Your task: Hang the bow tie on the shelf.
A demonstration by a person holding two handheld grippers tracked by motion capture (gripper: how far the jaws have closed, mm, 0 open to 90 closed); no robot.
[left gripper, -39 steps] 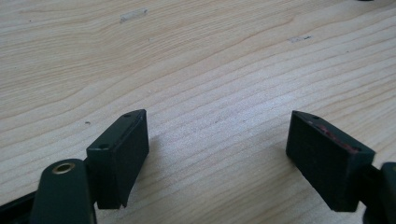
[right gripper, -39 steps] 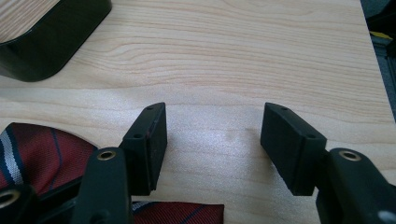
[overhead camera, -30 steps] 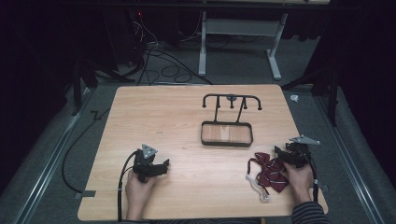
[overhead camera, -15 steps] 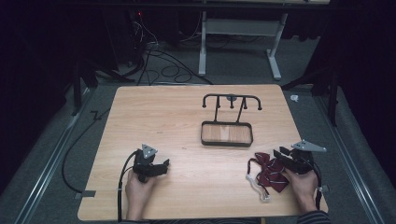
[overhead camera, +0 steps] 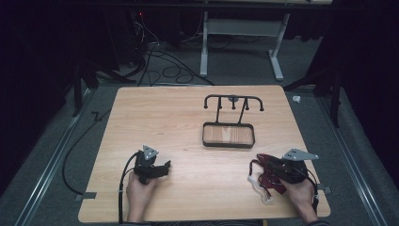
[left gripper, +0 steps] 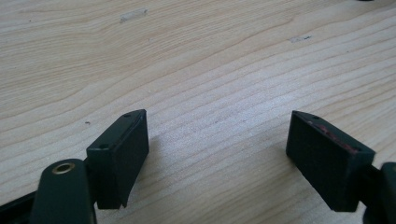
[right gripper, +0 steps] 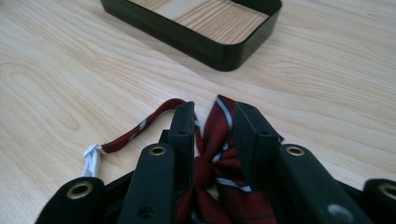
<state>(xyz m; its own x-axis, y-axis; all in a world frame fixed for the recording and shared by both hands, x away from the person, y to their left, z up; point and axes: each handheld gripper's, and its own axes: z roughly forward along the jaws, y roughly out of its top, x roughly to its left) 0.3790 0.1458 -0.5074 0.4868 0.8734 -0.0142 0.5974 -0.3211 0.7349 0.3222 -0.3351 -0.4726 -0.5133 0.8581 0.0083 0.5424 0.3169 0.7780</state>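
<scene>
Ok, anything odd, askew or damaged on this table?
Nothing damaged or spilled. The red striped bow tie lies crumpled between the right gripper jaws, its strap and white elastic trailing loose. The rack stands upright, tray bare. The left gripper rests open over bare table.

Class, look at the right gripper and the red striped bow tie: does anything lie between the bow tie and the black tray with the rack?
Nothing visible does. The right gripper has its jaws closed around the bow tie, and bare table runs from there to the black tray. The left gripper sits open, far to the side.
</scene>
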